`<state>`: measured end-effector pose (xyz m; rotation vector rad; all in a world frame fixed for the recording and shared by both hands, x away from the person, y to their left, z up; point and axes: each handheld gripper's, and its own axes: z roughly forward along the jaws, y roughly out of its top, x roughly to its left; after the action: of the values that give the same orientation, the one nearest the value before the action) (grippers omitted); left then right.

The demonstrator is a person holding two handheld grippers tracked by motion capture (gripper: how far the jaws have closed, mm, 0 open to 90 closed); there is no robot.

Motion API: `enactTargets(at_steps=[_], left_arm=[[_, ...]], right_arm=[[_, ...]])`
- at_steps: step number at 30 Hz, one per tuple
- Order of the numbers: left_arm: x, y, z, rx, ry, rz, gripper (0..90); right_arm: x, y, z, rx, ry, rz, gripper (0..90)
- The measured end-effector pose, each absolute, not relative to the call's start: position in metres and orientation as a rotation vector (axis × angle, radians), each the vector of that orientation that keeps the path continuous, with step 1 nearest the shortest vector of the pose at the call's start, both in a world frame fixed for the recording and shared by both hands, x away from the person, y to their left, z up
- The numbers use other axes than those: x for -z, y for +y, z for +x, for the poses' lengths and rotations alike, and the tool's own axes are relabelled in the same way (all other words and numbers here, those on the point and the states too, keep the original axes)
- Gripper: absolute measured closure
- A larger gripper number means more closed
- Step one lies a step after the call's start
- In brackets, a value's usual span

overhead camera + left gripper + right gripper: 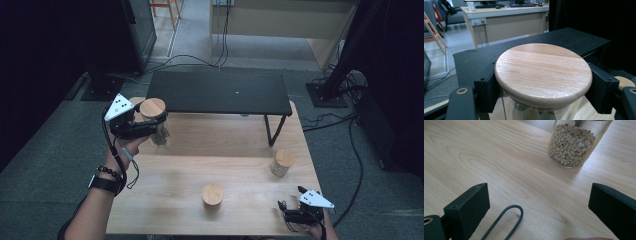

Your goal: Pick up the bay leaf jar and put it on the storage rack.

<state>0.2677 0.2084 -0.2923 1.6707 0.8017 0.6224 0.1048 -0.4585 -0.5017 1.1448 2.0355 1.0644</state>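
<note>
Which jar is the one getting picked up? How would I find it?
Look at the wooden table, then at its far left corner beside the low black shelf. There the left gripper is shut on a clear jar with a round wooden lid, held up off the table. The other two jars stand on the tabletop, untouched.

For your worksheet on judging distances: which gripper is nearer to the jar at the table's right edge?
Right. The right gripper rests open just in front of that jar; the left gripper is across the table, holding another jar.
</note>
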Motion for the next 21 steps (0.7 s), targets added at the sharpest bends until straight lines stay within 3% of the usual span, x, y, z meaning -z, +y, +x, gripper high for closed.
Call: enactTargets(at_steps=[21], left_arm=[[0.251, 0.196, 0.314, -0.683, 0.86, 1.625, 24.4]], right_arm=[[0.501, -0.459, 0.107, -1.062, 2.053, 1.138, 3.4]])
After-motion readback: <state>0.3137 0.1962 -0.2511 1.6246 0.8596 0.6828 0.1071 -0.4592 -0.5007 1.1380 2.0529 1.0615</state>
